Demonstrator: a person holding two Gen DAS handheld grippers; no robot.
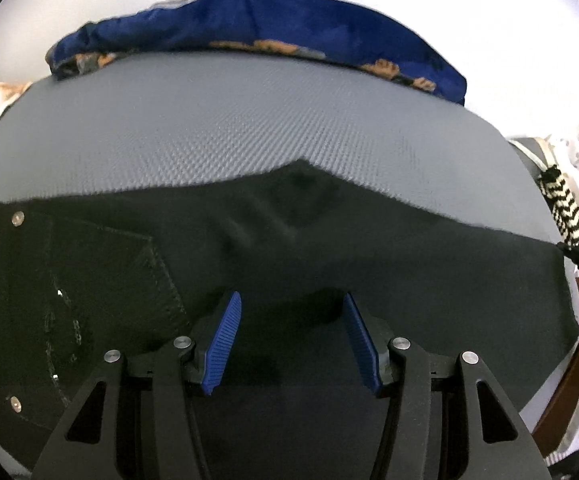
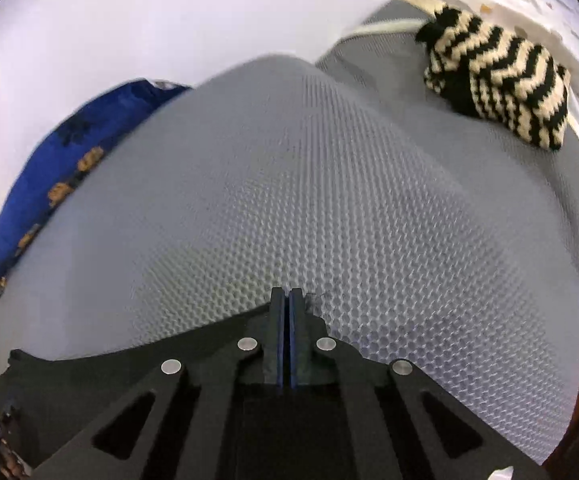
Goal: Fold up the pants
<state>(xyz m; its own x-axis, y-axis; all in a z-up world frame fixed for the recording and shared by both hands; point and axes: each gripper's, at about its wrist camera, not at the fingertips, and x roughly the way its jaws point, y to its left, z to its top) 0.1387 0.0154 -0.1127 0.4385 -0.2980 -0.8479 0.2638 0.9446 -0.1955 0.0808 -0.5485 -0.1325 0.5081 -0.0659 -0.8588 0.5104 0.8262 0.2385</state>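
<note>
The dark pants [image 1: 273, 240] lay spread on the grey mat [image 1: 229, 128], right under and ahead of the left gripper [image 1: 291, 304], whose blue pads stood apart over the cloth, pinching nothing. A pocket with rivets sat off to its left. The right gripper [image 2: 287, 300] had its pads pressed together at the pants' edge [image 2: 129, 356]; dark cloth bunched around the fingertips, so it looked clamped on the pants, though little fabric showed between the pads. To my eye the left one needed to drop onto an edge and take both layers before any lift. Then both hands should rise level, keeping the cloth taut, so the fold lands square.
</note>
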